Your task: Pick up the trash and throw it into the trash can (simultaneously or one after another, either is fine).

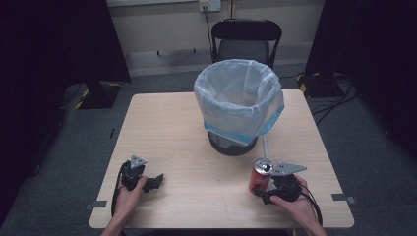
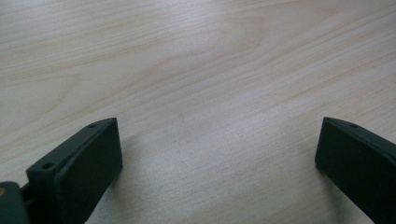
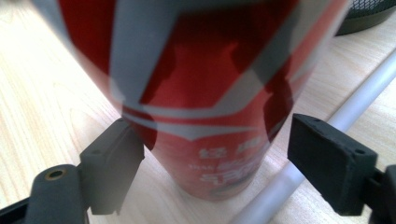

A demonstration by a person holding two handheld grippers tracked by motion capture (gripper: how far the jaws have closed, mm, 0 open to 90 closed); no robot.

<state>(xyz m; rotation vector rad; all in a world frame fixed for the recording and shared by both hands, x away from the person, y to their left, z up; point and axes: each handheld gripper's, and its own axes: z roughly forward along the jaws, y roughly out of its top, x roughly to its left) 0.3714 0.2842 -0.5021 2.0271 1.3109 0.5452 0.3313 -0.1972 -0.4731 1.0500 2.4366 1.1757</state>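
A red drinks can (image 1: 260, 176) stands upright near the table's front right. My right gripper (image 1: 264, 192) sits just in front of it, open, one jaw on each side of the can (image 3: 205, 116). The left jaw is at the can's side and the right jaw stands a little off it. My left gripper (image 1: 156, 181) rests low at the table's front left, open. Between its fingers there is bare wood (image 2: 219, 140).
A dark bin with a clear plastic liner (image 1: 238, 98) stands at the middle back of the wooden table (image 1: 167, 128). A thin white rod (image 1: 265, 147) lies between the bin and the can, also seen as the rod (image 3: 355, 107). A black chair (image 1: 246, 39) stands behind the table.
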